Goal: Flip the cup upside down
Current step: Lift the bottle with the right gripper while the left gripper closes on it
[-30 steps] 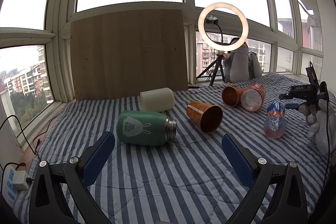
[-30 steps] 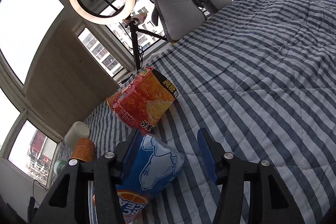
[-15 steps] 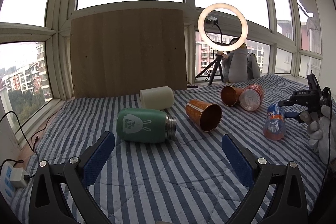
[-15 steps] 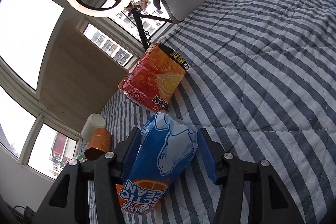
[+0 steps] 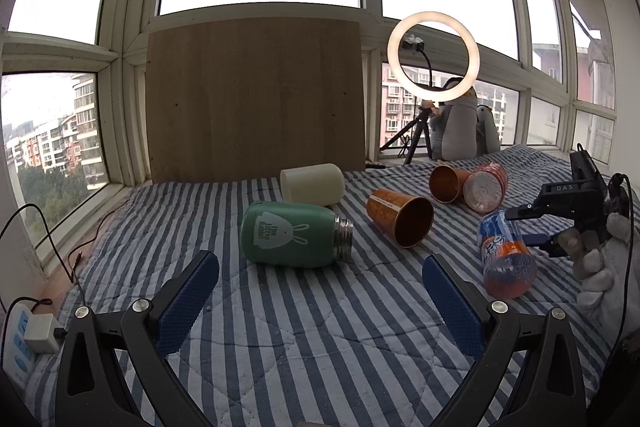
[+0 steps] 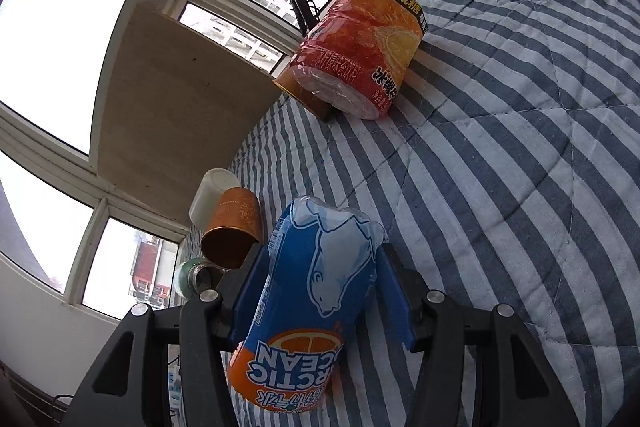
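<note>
A blue and orange labelled cup (image 6: pixel 316 291) sits between the blue pads of my right gripper (image 6: pixel 322 251), which is shut on its sides. In the left wrist view the same cup (image 5: pixel 506 255) tilts over the striped quilt (image 5: pixel 320 327) at the right, held by the right gripper (image 5: pixel 524 227) in a white-gloved hand (image 5: pixel 600 267). My left gripper (image 5: pixel 320 261) is open and holds nothing, low over the quilt, short of a green flask (image 5: pixel 292 239) lying on its side.
Lying on the quilt are a copper cup (image 5: pixel 400 217), a cream cup (image 5: pixel 312 183), a second copper cup (image 5: pixel 448 183) and a red-orange labelled cup (image 6: pixel 356 55). A wooden board (image 5: pixel 256 99), ring light (image 5: pixel 433 57) and plush penguins (image 5: pixel 456 131) stand at the back.
My right gripper has moved forward around the blue and orange cup and shut on it; the cup now fills the lower view. The left gripper has barely moved.
</note>
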A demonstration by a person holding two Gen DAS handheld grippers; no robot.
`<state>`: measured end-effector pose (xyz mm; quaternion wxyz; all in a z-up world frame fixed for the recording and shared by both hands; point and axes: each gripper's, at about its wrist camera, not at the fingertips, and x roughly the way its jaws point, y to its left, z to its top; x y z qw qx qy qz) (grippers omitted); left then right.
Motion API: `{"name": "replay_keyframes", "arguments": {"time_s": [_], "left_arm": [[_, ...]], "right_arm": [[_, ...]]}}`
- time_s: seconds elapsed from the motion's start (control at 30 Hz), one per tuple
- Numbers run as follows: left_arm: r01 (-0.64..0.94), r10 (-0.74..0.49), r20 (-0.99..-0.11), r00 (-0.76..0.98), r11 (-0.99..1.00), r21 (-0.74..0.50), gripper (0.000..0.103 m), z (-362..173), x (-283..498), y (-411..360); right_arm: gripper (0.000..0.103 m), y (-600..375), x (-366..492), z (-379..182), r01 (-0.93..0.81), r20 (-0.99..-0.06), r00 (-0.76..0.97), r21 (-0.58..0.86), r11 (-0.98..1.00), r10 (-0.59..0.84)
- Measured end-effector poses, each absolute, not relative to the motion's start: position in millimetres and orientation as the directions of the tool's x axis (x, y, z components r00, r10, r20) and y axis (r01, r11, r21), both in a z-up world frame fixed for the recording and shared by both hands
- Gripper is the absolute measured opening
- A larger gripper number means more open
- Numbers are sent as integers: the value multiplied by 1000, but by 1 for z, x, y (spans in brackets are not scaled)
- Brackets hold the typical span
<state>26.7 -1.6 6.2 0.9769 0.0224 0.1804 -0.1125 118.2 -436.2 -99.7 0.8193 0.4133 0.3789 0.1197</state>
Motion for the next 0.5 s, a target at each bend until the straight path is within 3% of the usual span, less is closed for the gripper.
{"name": "replay_keyframes", "arguments": {"time_s": [0.3,0.5], "left_arm": [[249,-239,-420,876,968,-31,103,5,45,3],[344,-316,-505,804,938,-39,103,11,72,-20]], "right_arm": [[53,-351,133,-93,-51,-509,585,754,655,631],[60,-350,117,-85,-57,-549,609,690,722,572]]}}
